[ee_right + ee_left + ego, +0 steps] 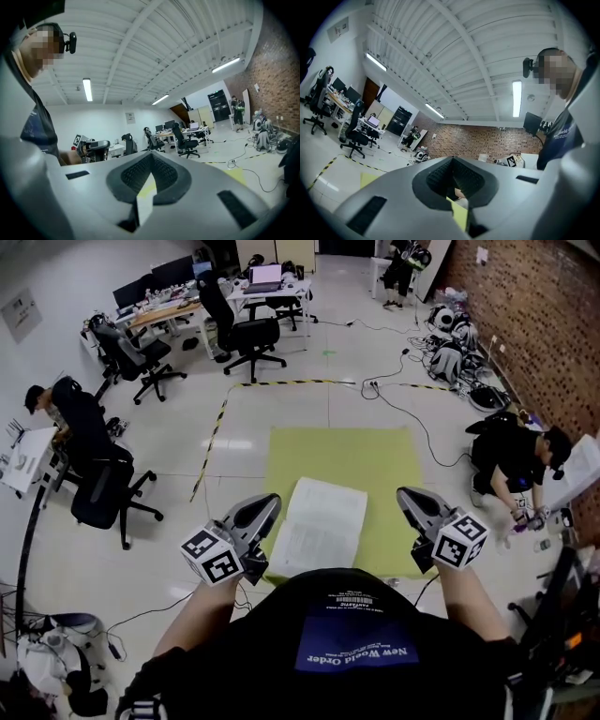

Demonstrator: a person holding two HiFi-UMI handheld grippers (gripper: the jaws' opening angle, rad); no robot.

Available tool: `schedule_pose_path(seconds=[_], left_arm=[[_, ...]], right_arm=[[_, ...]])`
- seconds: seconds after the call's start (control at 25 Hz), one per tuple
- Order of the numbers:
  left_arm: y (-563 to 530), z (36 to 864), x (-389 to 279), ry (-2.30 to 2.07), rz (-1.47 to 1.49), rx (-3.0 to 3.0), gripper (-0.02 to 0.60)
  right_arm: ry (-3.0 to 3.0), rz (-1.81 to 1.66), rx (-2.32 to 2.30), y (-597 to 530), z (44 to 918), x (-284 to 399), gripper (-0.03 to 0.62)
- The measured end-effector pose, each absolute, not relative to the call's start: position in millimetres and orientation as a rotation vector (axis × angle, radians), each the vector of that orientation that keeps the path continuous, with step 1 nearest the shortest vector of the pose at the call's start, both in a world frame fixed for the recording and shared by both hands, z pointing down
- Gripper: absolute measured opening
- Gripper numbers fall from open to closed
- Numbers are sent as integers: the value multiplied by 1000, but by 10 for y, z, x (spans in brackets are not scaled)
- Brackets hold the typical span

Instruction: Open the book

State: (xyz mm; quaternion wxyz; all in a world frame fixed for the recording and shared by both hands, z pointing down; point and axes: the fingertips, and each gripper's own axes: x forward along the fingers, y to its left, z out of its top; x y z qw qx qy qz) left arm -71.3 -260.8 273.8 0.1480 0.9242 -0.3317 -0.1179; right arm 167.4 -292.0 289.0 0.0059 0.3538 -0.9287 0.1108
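The book point(319, 526) lies flat on the yellow-green table point(375, 465) just in front of me, a white printed surface facing up. My left gripper point(265, 505) hovers at the book's left edge and my right gripper point(410, 495) is off to its right, clear of it. Each is held about level, pointing away from me. In the left gripper view the jaws of the left gripper point(452, 161) meet at the tips with nothing between them. The right gripper point(151, 157) looks the same in its own view. Neither touches the book.
Office chairs point(248, 334) and desks point(178, 306) stand at the back left. A seated person point(84, 442) is at the left, another person point(516, 460) crouches by the brick wall point(553, 315) at the right. Cables point(412, 409) and striped tape point(220, 418) run across the floor.
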Motion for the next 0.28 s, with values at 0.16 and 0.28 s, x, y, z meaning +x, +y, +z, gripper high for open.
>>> schedule_pose_path(seconds=[0.16,0.28], left_arm=[[-2639,2739,-725,-963,-336,2651,6],[-2682,2713,-738,-971,-338,2644,6]], right_arm=[[-2909,338,1077,-2970,2880,1625,-14],[-2907,333,1067,-3025,2856,1606,-14]])
